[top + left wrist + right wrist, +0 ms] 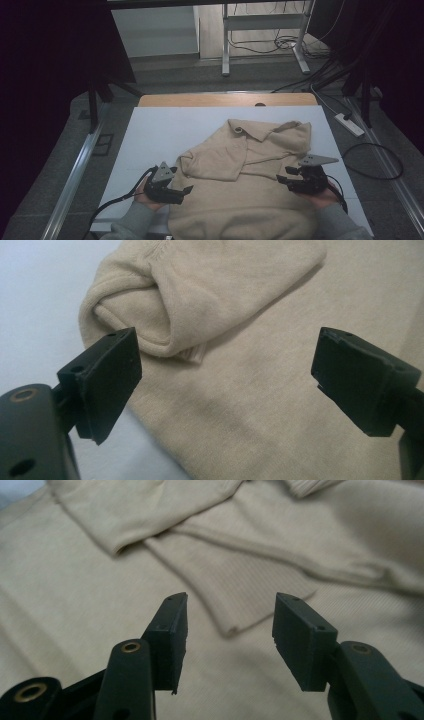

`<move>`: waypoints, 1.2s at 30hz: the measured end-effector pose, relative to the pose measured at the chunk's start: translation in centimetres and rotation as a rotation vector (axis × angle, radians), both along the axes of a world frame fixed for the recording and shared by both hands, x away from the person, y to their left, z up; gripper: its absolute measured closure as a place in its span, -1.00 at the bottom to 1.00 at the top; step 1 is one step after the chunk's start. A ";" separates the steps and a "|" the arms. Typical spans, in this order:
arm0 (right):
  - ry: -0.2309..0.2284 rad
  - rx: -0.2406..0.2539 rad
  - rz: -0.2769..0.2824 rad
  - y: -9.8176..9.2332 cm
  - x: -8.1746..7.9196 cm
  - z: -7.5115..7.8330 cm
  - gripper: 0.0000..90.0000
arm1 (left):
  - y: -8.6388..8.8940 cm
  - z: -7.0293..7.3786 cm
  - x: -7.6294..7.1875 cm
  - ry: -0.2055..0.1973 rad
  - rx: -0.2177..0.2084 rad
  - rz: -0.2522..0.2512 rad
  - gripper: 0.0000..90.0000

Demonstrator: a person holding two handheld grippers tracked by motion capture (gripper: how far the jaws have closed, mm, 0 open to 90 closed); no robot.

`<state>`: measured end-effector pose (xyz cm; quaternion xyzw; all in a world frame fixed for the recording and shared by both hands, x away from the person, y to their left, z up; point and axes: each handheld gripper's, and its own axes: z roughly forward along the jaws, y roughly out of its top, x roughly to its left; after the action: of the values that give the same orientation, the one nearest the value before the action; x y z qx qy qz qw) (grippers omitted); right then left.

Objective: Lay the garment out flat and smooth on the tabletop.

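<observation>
Beige knitted sweater (pixel 245 170) lies spread on the white sheet-covered table (pixel 165 130), partly folded: both sleeves are brought in across the body, the collar end toward the far edge, the hem end toward me at the near edge. My left tongs (pixel 189 190) sit at the sweater's left side, low over the cloth, jaws wide apart with nothing between them. In the left gripper view the folded sleeve bundle (pixel 165 305) with its ribbed cuff lies just beyond the left tongs (pixel 225 365), one jaw over the sweater's edge near the bare white table (pixel 35 290), the other over the sweater body. My right tongs (pixel 281 180) are at the sweater's right side, just beside the folded right sleeve, jaws parted and gripping nothing. In the right gripper view the right tongs (pixel 230 630) point at a ribbed cuff (pixel 250 585) lying flat on the sweater body just ahead of the jaw tips; the pads touch no cloth. A strip of brown wooden tabletop (pixel 225 100) shows past the white sheet's far edge.
</observation>
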<state>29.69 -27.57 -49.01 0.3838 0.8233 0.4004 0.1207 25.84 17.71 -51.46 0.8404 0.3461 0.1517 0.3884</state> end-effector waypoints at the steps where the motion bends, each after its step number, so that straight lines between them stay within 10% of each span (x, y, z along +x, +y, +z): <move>1: 0.000 0.003 0.007 -0.1 -0.3 -0.2 0.06 | -0.1 0.0 0.0 0.000 -0.002 -0.001 -0.72; 23: 0.040 -0.060 0.075 0.8 -2.2 -1.2 -0.08 | -4.0 0.3 1.9 0.012 0.033 -0.063 -0.71; 36: 0.049 -0.048 0.054 0.4 -1.9 -1.1 -0.08 | -10.0 0.7 4.3 0.001 0.081 -0.124 -0.68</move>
<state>27.77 -27.16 -50.12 0.3682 0.8454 0.3741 0.0987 30.17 7.66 -50.80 0.8753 0.2871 0.1408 0.3628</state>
